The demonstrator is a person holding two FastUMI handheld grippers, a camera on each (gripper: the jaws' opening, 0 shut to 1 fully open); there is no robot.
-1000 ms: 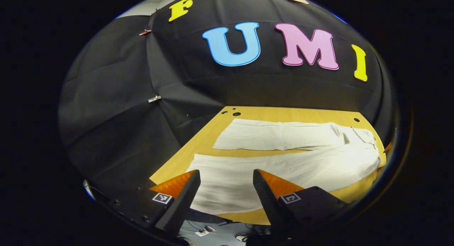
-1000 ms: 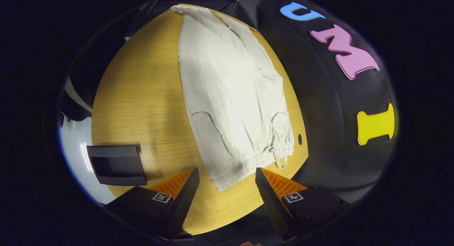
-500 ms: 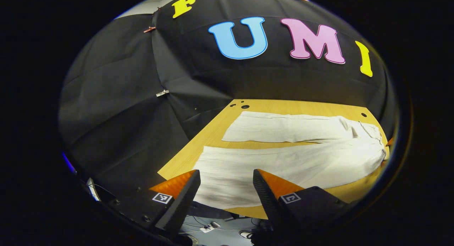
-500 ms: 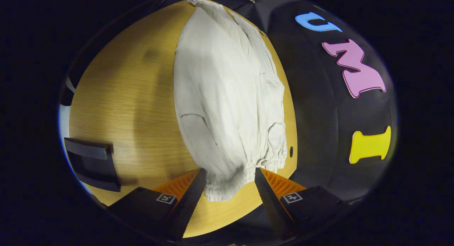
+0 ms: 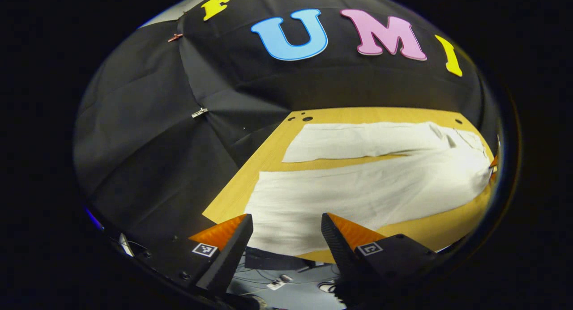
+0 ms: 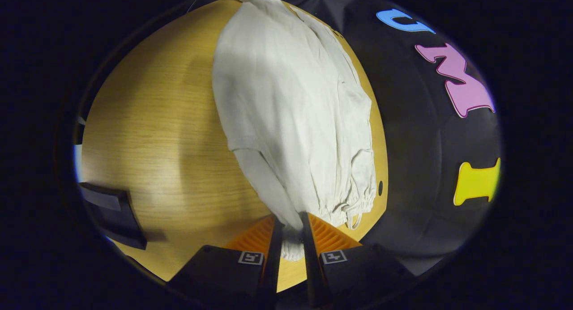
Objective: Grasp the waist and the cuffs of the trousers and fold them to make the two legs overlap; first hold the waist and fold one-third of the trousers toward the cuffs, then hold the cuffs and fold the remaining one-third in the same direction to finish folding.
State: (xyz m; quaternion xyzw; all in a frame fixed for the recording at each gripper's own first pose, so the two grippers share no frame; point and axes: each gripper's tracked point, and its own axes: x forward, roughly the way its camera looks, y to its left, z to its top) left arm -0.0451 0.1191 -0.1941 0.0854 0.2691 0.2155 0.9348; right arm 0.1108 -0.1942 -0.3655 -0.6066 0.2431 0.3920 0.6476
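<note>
In the left gripper view, the left gripper (image 5: pixel 284 231) hangs with its jaws spread wide and empty over the near cuff (image 5: pixel 275 220) of the pale trousers (image 5: pixel 371 184), which lie lengthwise across the wooden tabletop (image 5: pixel 241 180) with the two legs side by side and a strip of wood showing between them. In the right gripper view, the right gripper (image 6: pixel 290 231) has its jaws closed on the gathered waist (image 6: pixel 293 231) of the trousers at the tabletop's near end, the cloth drawn up into a ridge from the pinch while the legs run away toward the far edge; a dark flat object (image 6: pixel 114 214) lies on the wood well to the side.
</note>
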